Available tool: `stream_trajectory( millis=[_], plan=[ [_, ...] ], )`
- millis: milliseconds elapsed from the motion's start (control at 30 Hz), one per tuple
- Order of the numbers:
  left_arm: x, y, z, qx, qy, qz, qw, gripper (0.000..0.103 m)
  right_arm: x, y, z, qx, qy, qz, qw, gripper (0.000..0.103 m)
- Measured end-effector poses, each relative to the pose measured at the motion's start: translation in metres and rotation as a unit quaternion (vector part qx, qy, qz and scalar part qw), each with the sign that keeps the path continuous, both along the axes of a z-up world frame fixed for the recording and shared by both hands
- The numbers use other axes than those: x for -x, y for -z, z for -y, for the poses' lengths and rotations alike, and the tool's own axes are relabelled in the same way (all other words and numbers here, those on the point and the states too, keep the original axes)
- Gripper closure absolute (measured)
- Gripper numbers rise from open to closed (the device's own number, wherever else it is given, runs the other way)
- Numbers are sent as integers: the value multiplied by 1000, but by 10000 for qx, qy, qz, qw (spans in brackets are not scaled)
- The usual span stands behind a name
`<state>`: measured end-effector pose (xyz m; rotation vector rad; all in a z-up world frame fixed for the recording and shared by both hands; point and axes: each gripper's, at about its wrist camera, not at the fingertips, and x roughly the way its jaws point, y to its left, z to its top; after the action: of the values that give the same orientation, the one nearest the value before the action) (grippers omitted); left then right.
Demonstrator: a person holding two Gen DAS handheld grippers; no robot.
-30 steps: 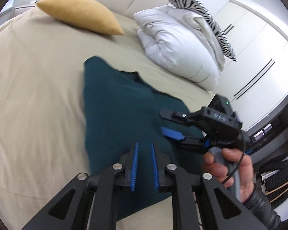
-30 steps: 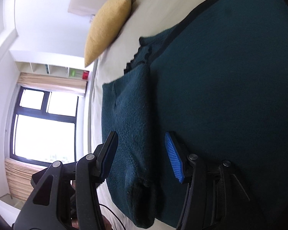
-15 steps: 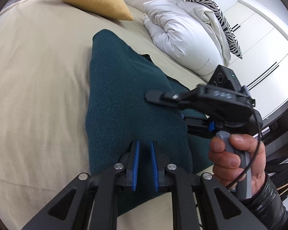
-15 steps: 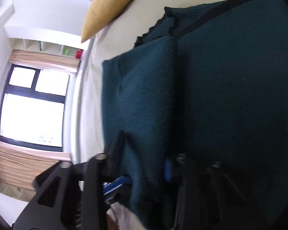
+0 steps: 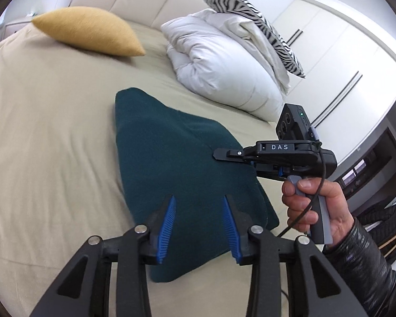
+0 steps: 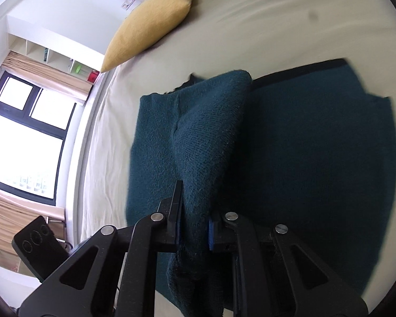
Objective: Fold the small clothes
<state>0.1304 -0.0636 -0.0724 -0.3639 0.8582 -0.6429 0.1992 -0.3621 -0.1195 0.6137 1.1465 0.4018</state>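
Since before, our left gripper (image 5: pixel 199 222) has just opened, releasing the one teal garment (image 5: pixel 182 163); it lies lengthwise toward the yellow pillow (image 5: pixel 87 30) on the bed (image 5: pixel 45 121). Our right gripper (image 6: pixel 194 227) has just clamped its fold.

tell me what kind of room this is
Most likely a bedroom: a bed with a beige sheet, a mustard-yellow cushion by the padded cream headboard, and a bundled white duvet.
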Motion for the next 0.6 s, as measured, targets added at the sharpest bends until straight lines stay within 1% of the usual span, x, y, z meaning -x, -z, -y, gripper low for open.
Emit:
stream_trajectory(
  millis=[167,233,267,367,400,467,533,600],
  plan=[
    [0,-5,13,-63,121,48,9999,64,3,-9,50,114,257,42,9996,91],
    [-1,-3,19,-101,152,27,9998,64,4,-8,65,120,323,7,9994,91],
    [-2,-1,22,-127,177,2,9998,64,-8,-1,66,125,401,-15,9991,91],
    [-2,5,33,-238,241,-84,9994,64,-10,22,96,219,643,-260,9973,91],
    [-2,6,36,-272,268,-97,9992,64,-9,30,100,188,689,-332,9969,91],
    [-3,10,42,-370,311,-128,9987,64,-8,43,107,-84,745,-372,9965,91],
    [-4,13,45,-439,314,-171,9984,64,-8,46,109,-191,800,-311,9961,91],
    [-5,17,48,-499,292,-218,9981,63,-9,43,108,-135,767,-258,9966,90]
  ],
)
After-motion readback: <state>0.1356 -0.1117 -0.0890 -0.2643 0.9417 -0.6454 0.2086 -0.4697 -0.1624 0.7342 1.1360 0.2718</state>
